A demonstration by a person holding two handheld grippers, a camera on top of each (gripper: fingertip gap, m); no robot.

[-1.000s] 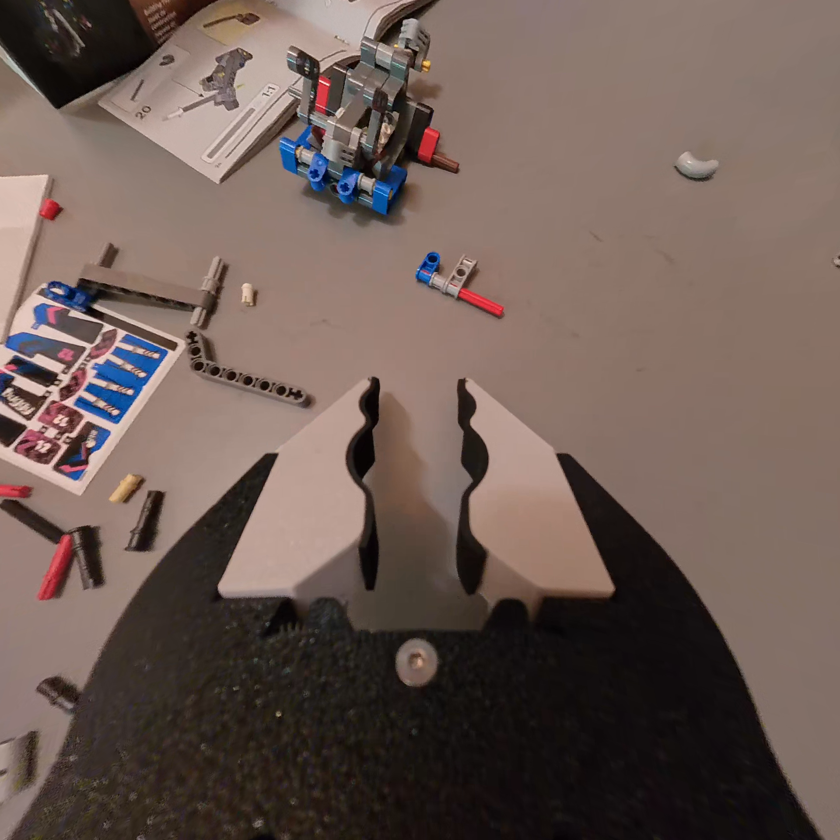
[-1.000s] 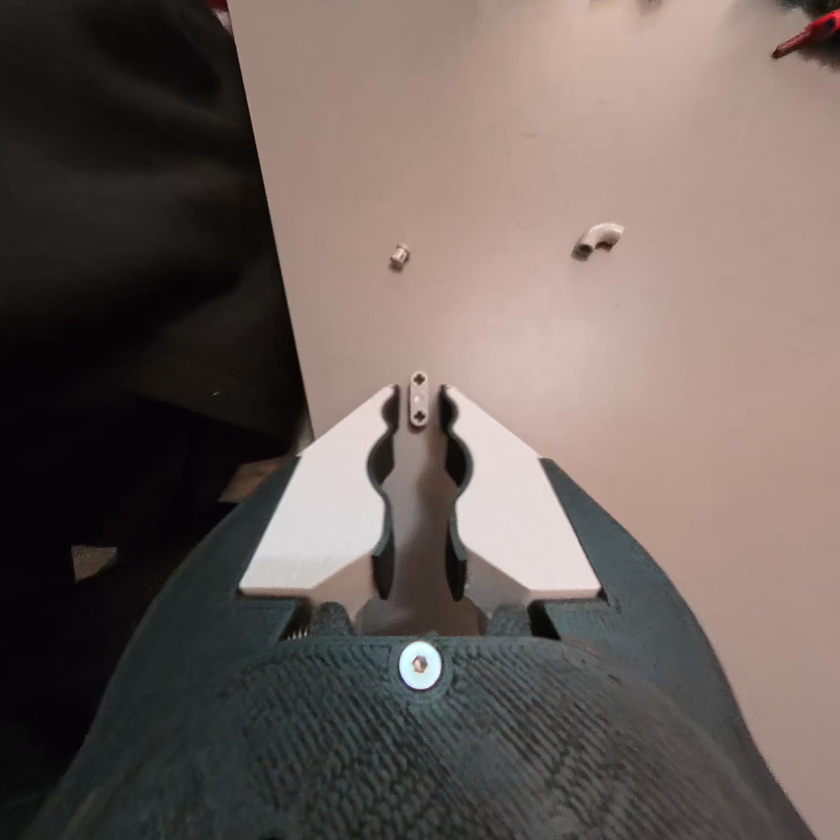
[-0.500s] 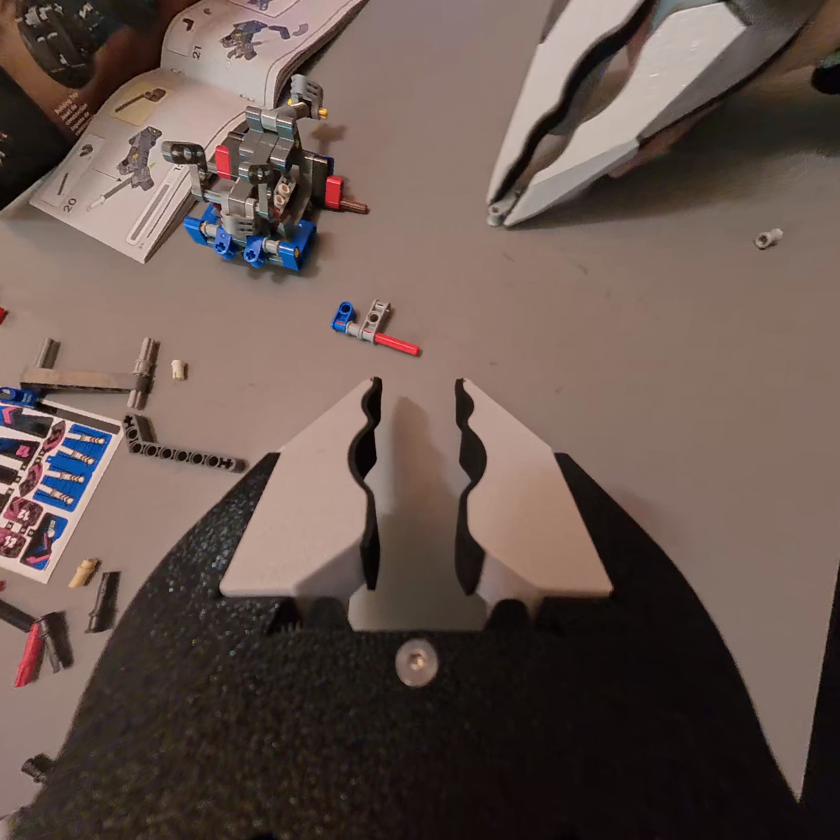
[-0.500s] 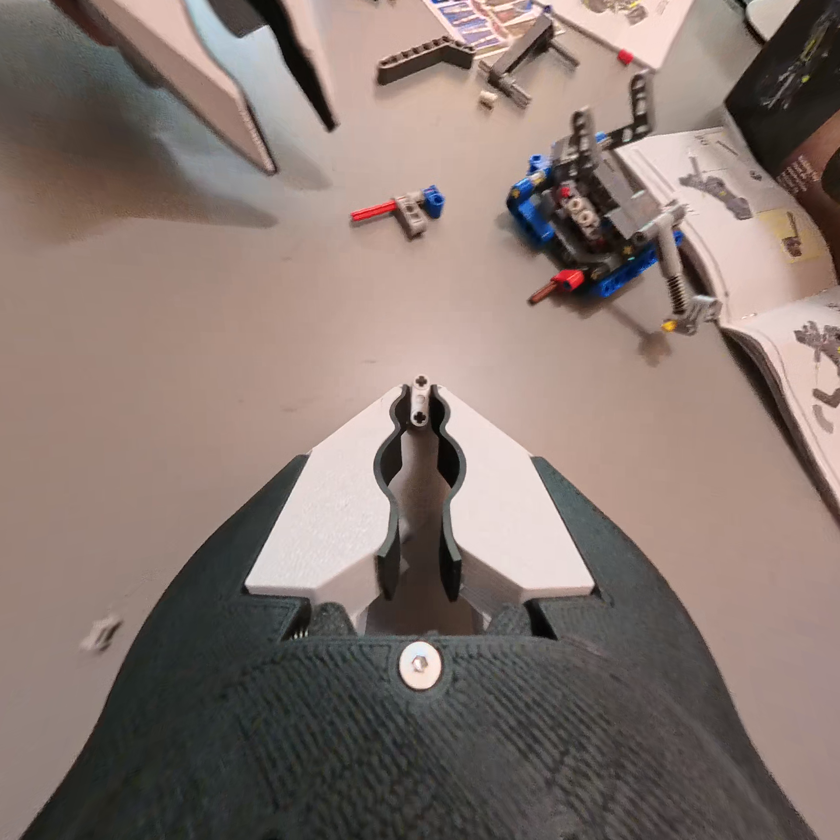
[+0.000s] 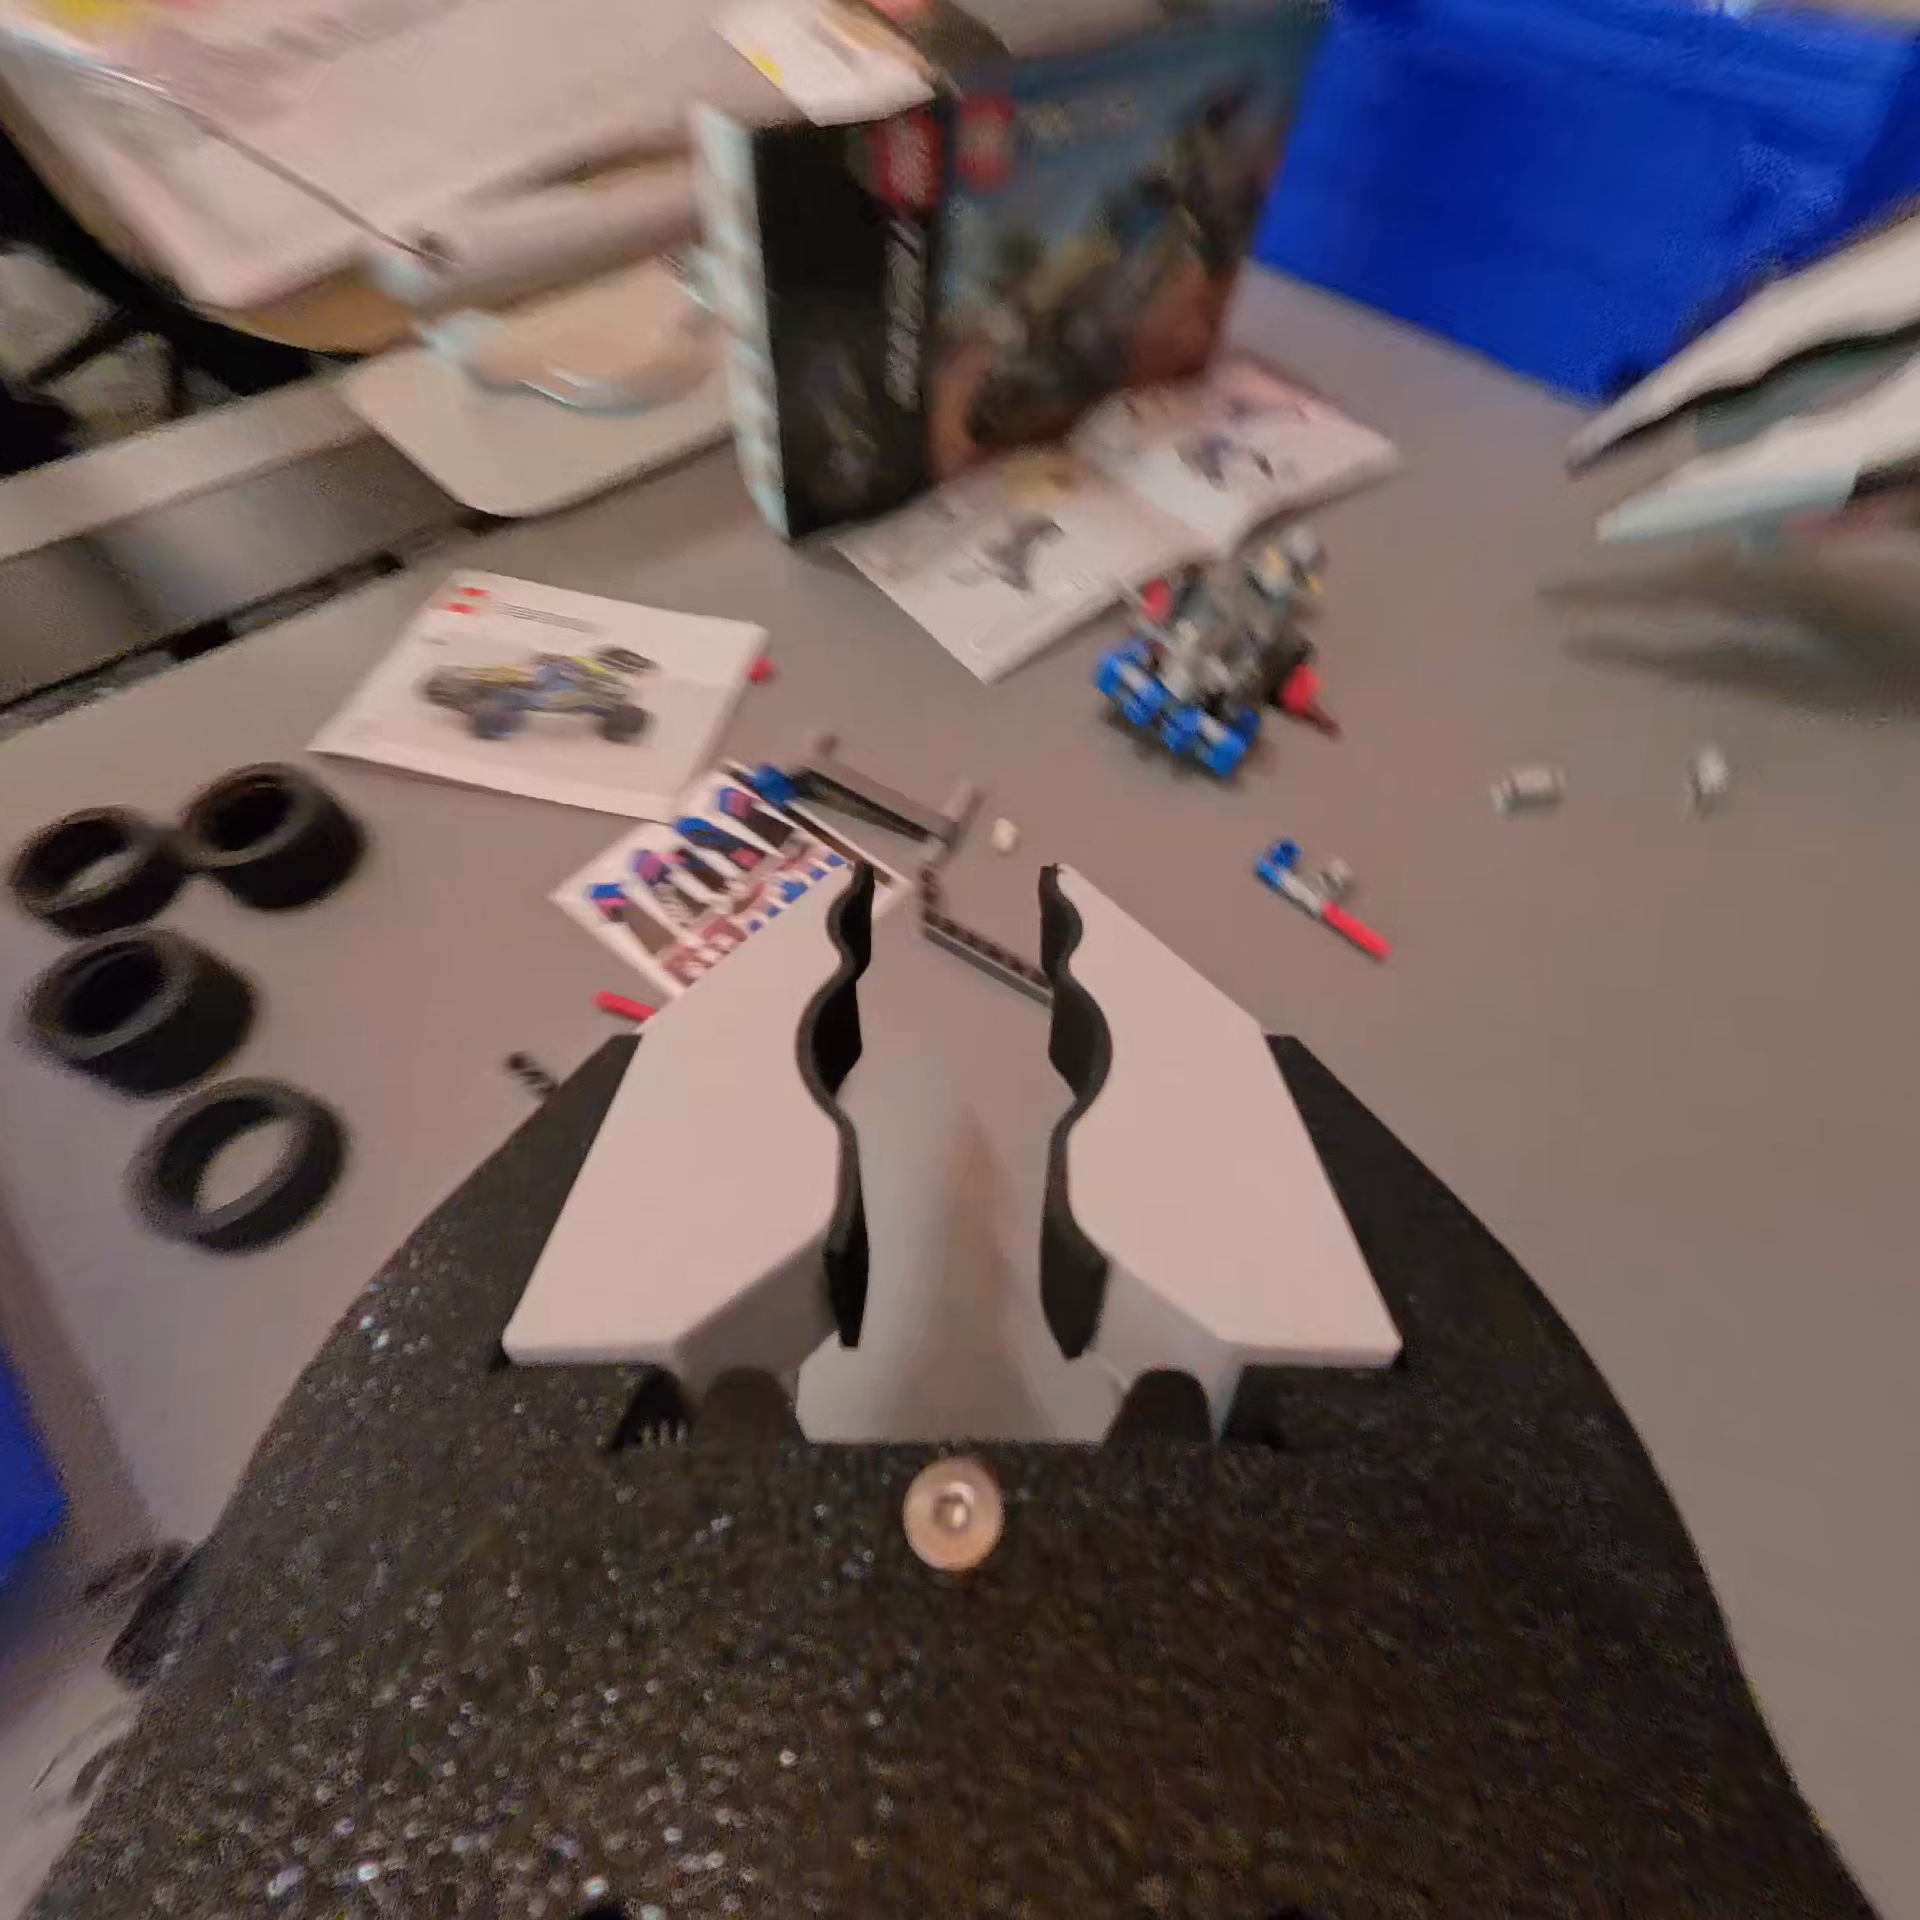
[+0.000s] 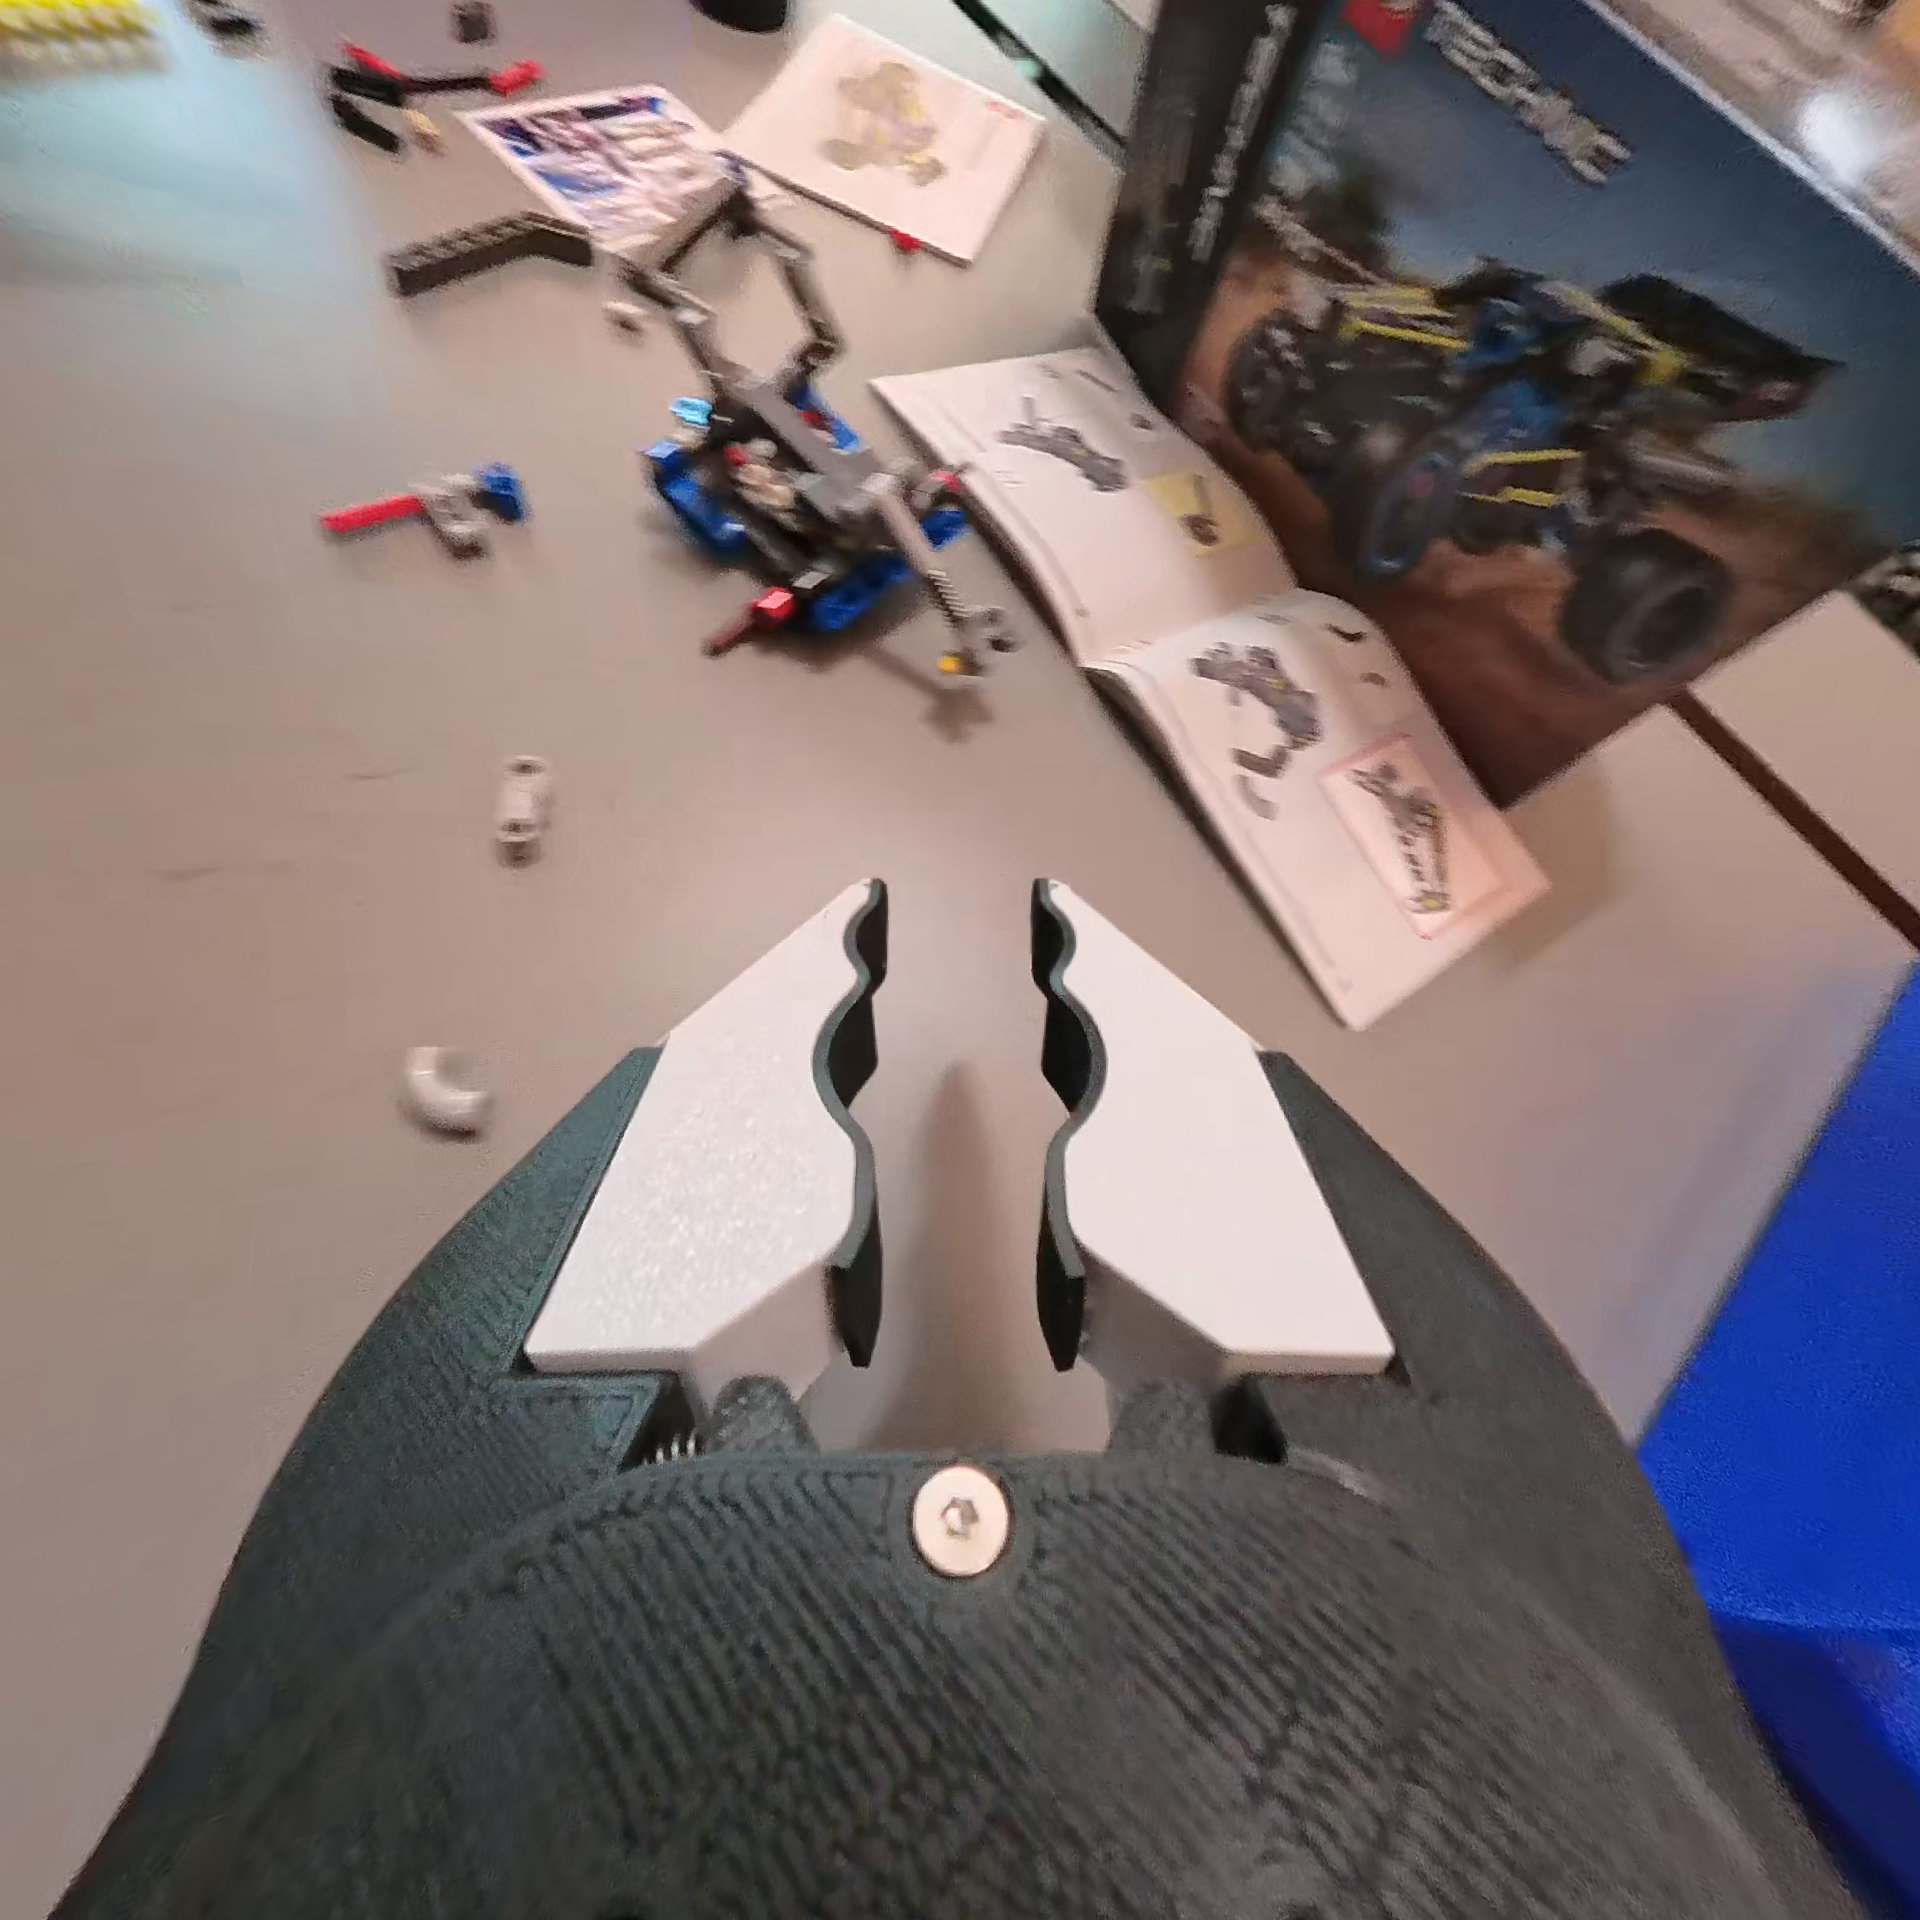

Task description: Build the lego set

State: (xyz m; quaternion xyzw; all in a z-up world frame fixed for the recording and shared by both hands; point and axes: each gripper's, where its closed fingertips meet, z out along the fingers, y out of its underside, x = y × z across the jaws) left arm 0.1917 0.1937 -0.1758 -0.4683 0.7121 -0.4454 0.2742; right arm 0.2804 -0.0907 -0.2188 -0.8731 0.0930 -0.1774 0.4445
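Your left gripper (image 5: 948, 878) hangs above the grey tabletop (image 5: 1558, 1143) with its fingers (image 5: 748, 1091) parted and nothing between them. Seen through the gap, a dark grey angled beam (image 5: 977, 940) lies on the tabletop below, its long arm running diagonally across the gap toward the right finger. No pad touches it. A sticker sheet (image 5: 707, 894) lies just to the left of the fingertips. Farther left lie four black tyres (image 5: 234, 1164).

Your right gripper (image 6: 956, 888) is likewise parted, with only bare tabletop visible between its fingers (image 6: 727, 1122). The loose parts nearest it are a small light grey connector (image 6: 523, 795), ahead and to the left, and a curved light grey piece (image 6: 447, 1086) just beside the left finger.

The partly built blue and grey model (image 6: 800, 520) stands well ahead of both grippers, beside an open instruction booklet (image 6: 1247, 644) and an upright product box (image 6: 1507, 343). A short red axle assembly (image 5: 1320, 899) lies ahead and right of the left gripper. The left view is motion-blurred, so the beam's exact hole count and end shape cannot be confirmed.
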